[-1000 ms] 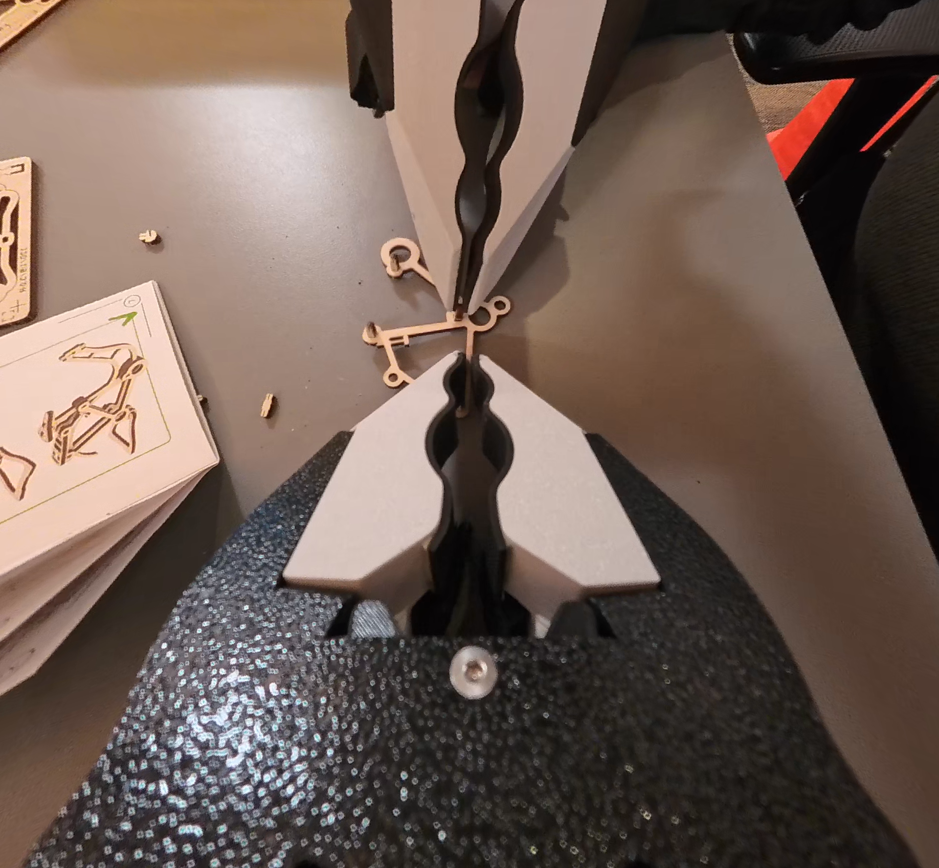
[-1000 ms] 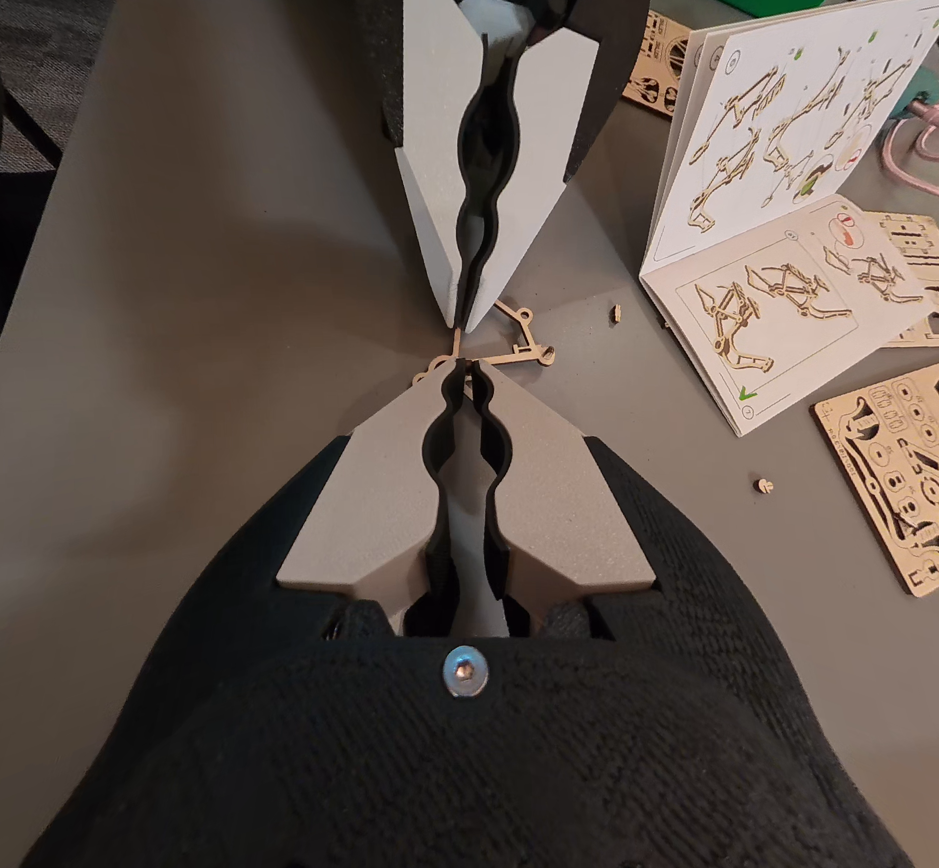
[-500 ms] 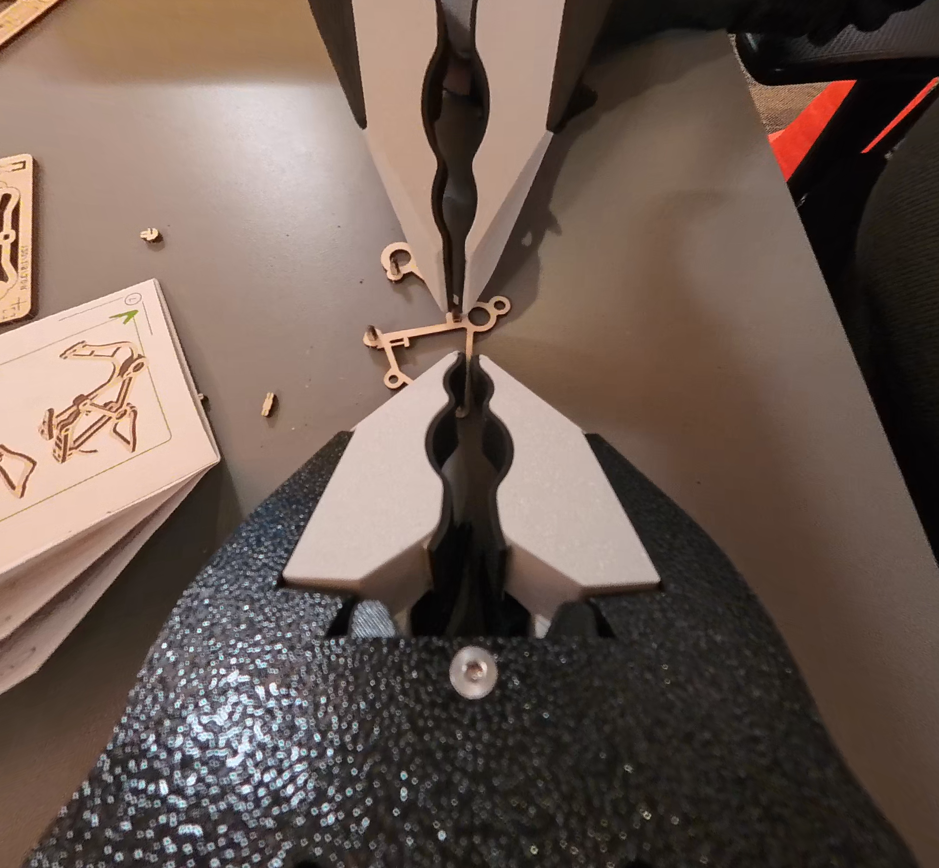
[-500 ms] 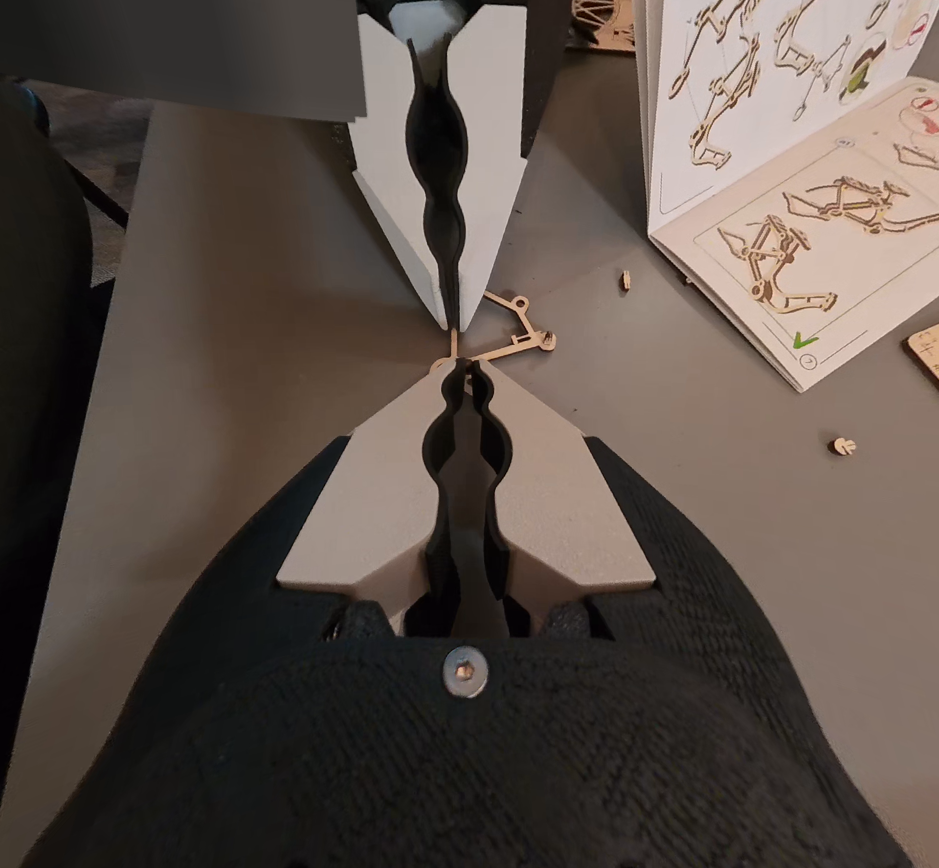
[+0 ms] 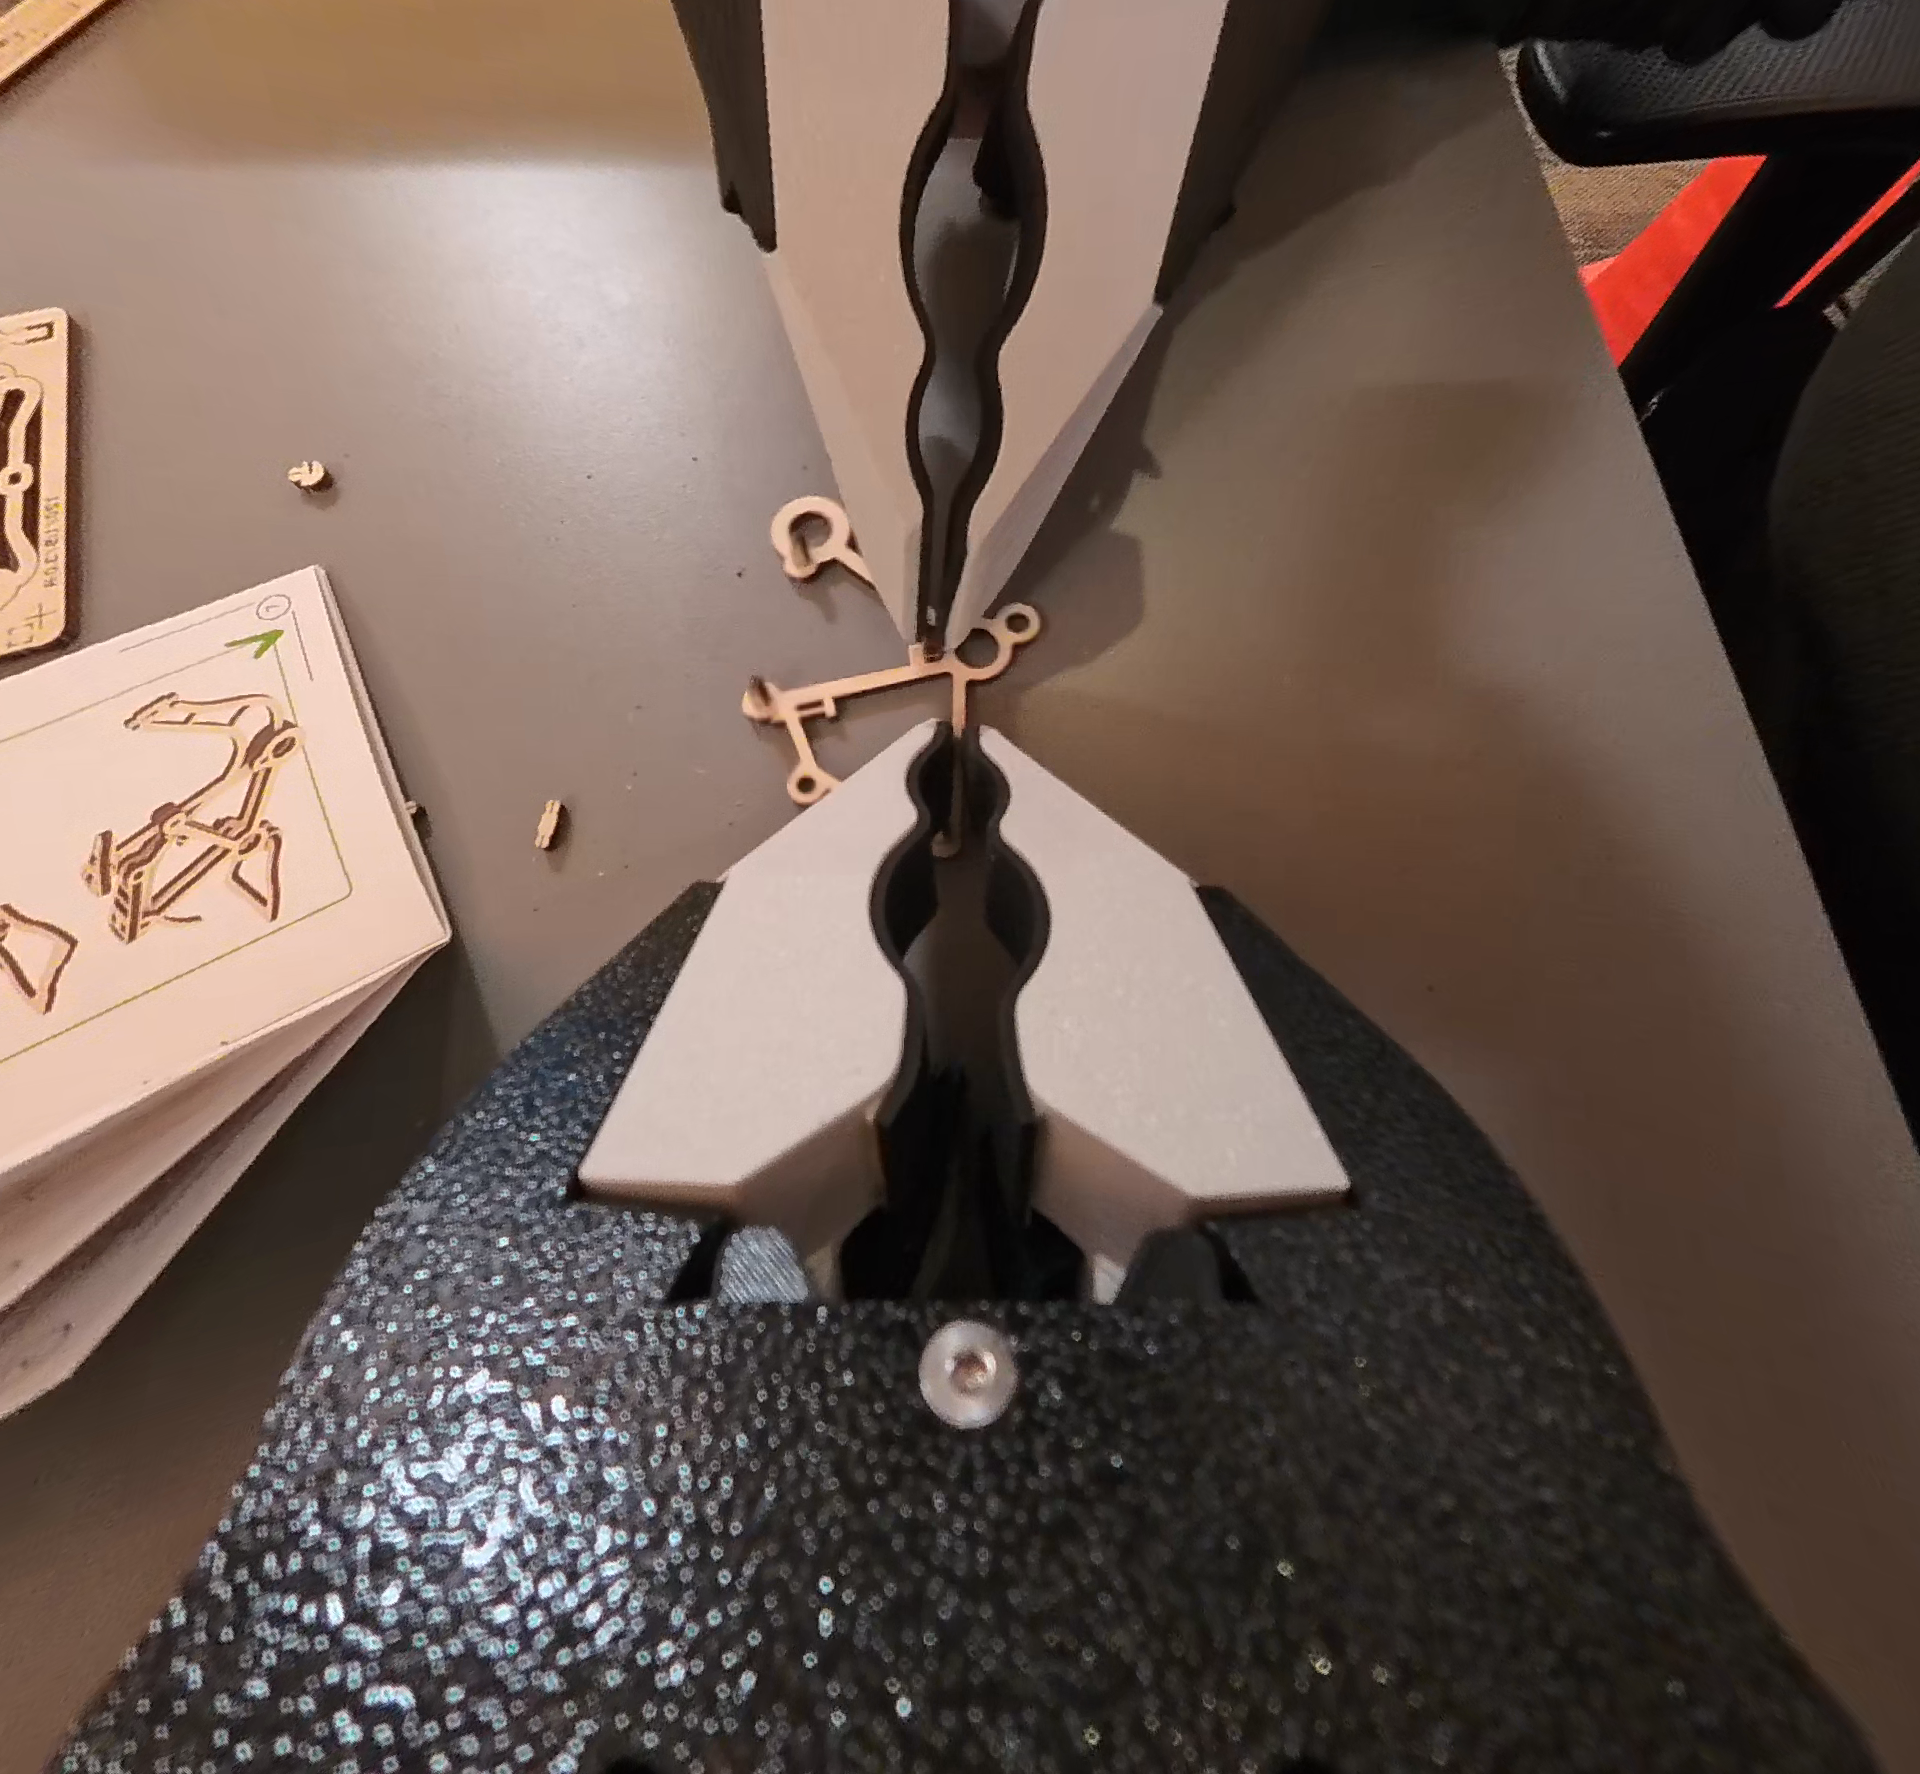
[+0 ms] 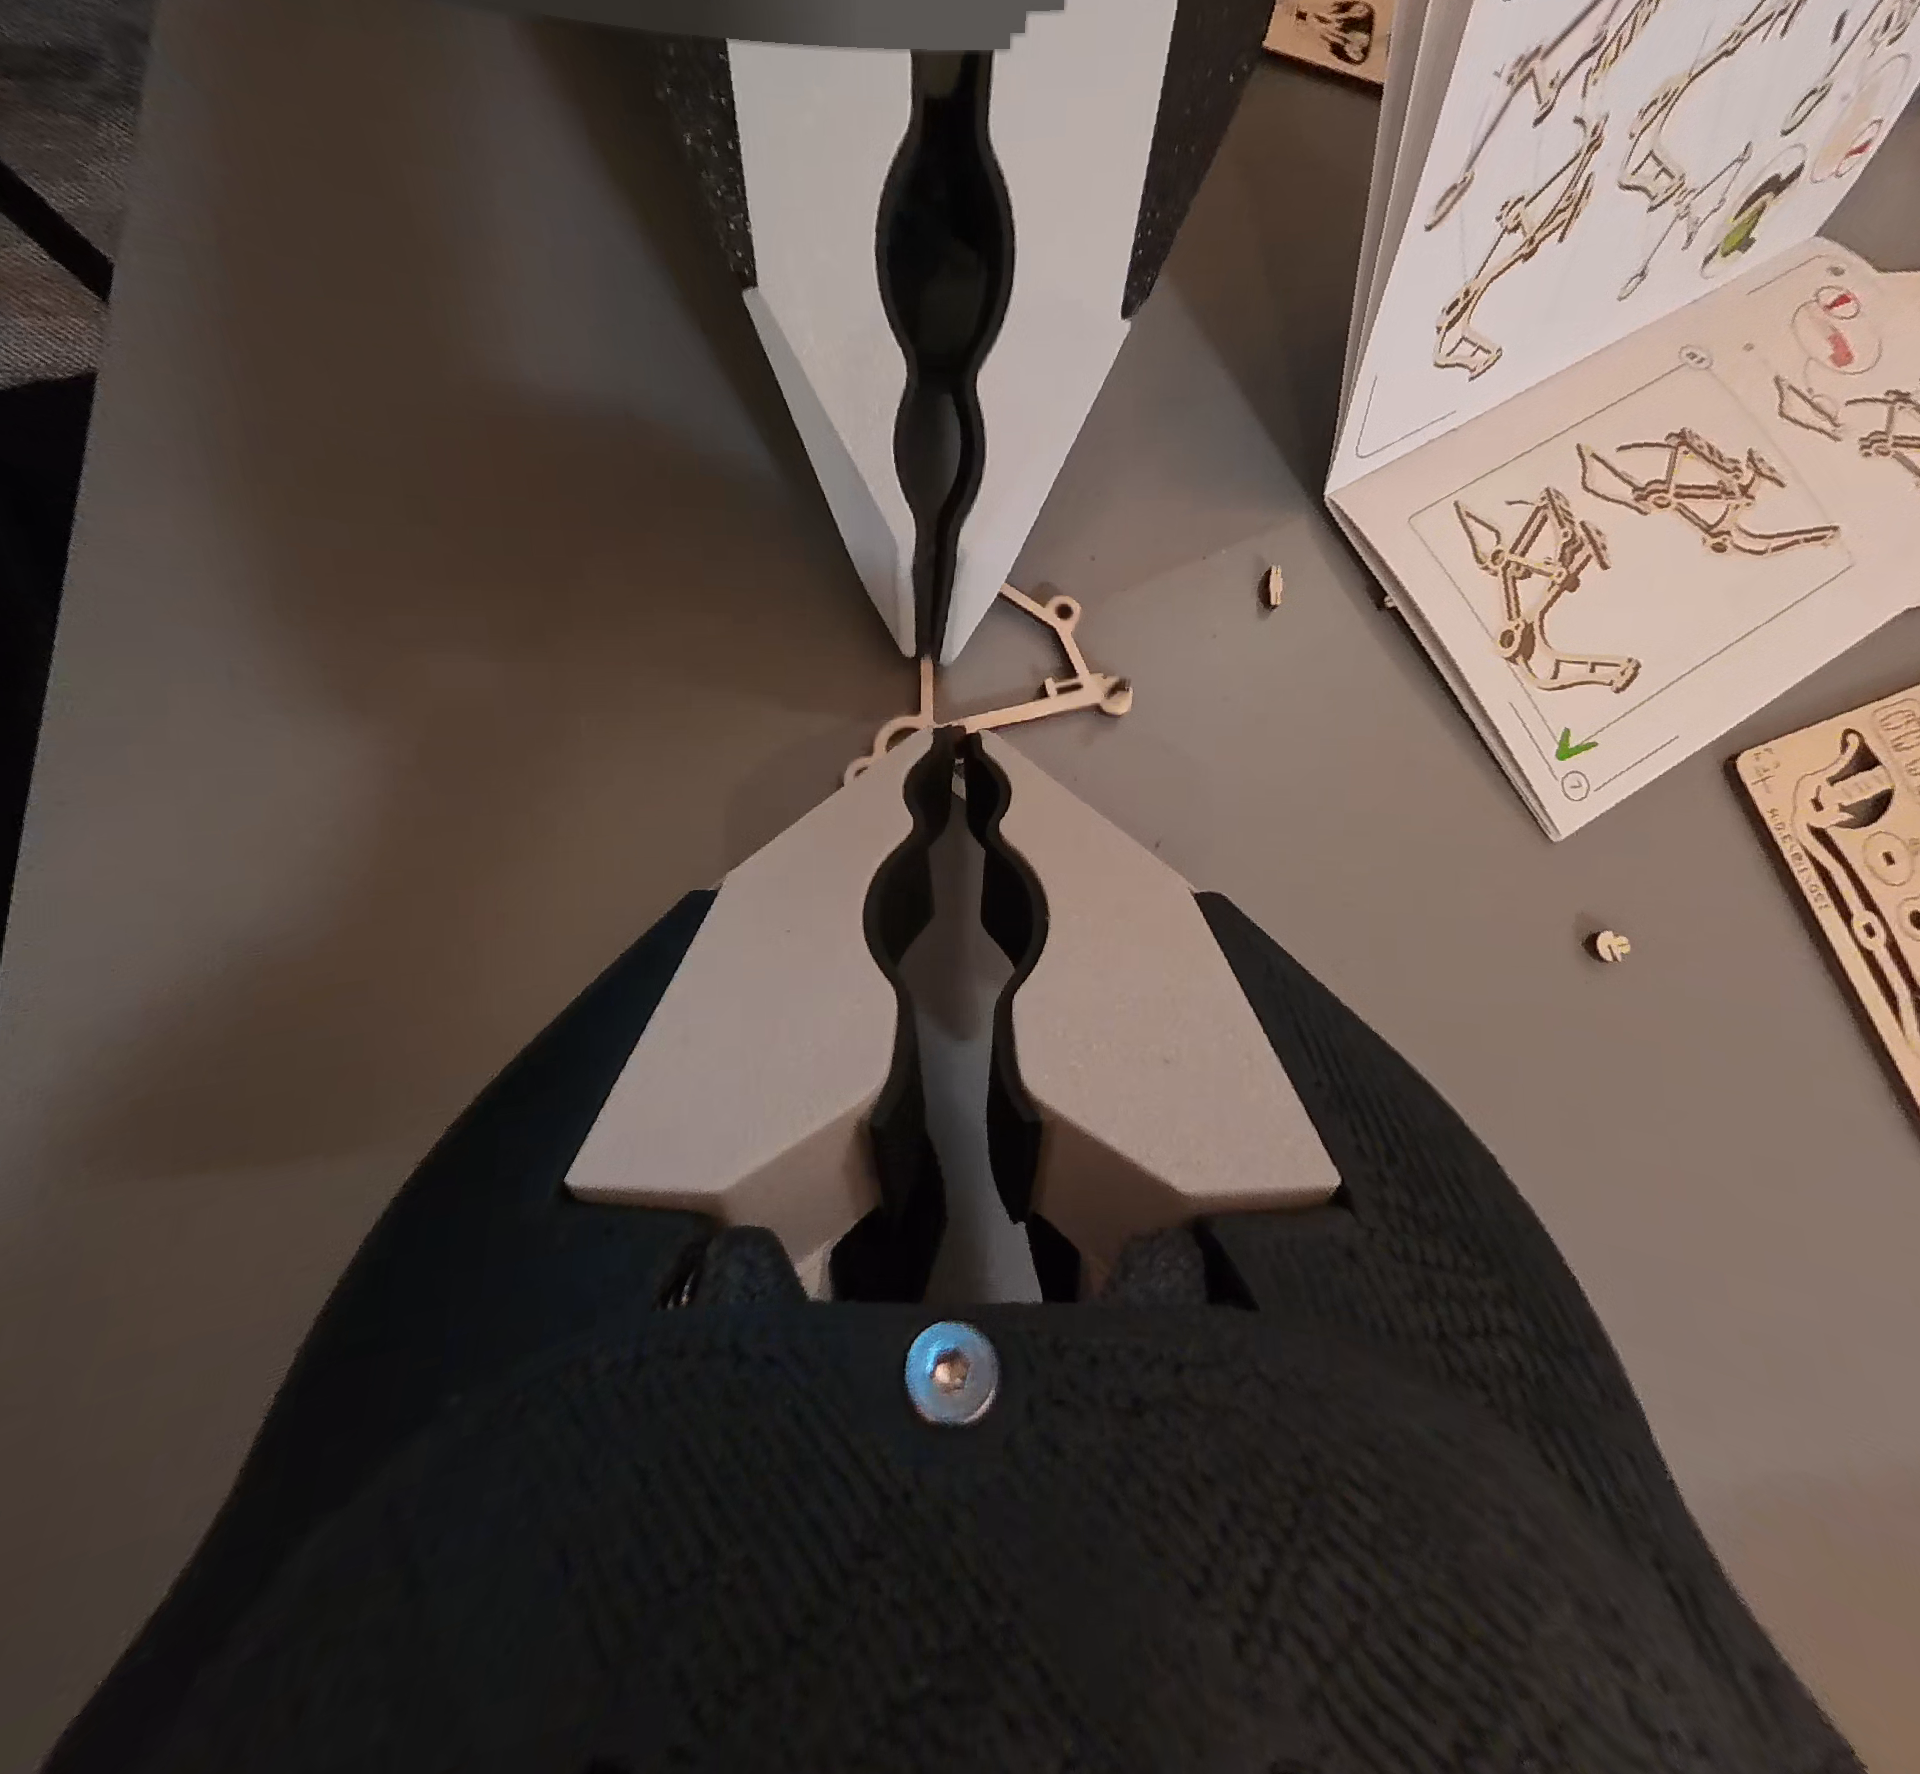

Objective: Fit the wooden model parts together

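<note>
Both tools face tip to tip over the worktop (image 5: 520,322), left tool (image 5: 951,737) and right tool (image 6: 951,737) each clenched on the thin wooden frame piece (image 5: 862,685), steadying it between them for fitting.

Very little here can be made out as words. At nine o'clock in the left wrist view lies the open instruction booklet (image 5: 187,789). Its page carries printed drawings, a small green arrow mark (image 5: 260,644) and a tiny circled page figure (image 5: 272,604) too small to read. In the right wrist view the same booklet stands at two o'clock, with a green tick (image 6: 1574,742) at the page's lower corner and a red-marked circle (image 6: 1839,311) higher up. The wooden parts sheet (image 6: 1849,872) at three o'clock bears a burnt-in line of characters along its edge – fine print, not legible from here.
</note>
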Demonstrator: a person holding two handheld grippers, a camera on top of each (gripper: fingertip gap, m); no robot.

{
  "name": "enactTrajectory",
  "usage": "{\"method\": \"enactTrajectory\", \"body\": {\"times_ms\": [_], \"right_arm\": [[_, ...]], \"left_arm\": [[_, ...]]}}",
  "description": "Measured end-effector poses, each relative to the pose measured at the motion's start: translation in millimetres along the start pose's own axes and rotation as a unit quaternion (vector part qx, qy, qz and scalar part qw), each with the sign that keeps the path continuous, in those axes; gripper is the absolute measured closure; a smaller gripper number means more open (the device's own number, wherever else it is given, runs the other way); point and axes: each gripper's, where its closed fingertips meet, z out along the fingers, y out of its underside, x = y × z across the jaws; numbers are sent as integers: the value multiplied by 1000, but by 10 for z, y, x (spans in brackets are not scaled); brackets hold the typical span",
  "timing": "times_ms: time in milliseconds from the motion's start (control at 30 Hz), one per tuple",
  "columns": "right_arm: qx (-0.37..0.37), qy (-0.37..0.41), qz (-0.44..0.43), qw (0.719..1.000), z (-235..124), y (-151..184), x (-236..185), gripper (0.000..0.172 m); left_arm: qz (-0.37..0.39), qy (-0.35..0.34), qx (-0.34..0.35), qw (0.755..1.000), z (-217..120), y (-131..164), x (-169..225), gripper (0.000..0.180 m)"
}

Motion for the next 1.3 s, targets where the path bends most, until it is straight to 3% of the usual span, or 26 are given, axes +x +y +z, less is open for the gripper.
{"method": "enactTrajectory", "body": {"times_ms": [300,467,933,1167,1300], "right_arm": [[-11,8,-14,1000,2,7,-2,171],[-56,26,-49,997,-2,15,-5,171],[-155,-112,-77,978,17,-8,-24,172],[-143,-103,-106,979,63,-29,-56,171],[-121,-132,-81,980,67,-37,-82,171]], "left_arm": [[2,2,-1,1000,3,1,4,180],[2,3,-2,1000,3,2,5,180],[2,6,-2,1000,3,2,7,180],[3,7,-2,1000,4,2,8,180],[2,7,0,1000,3,-1,8,180]]}}
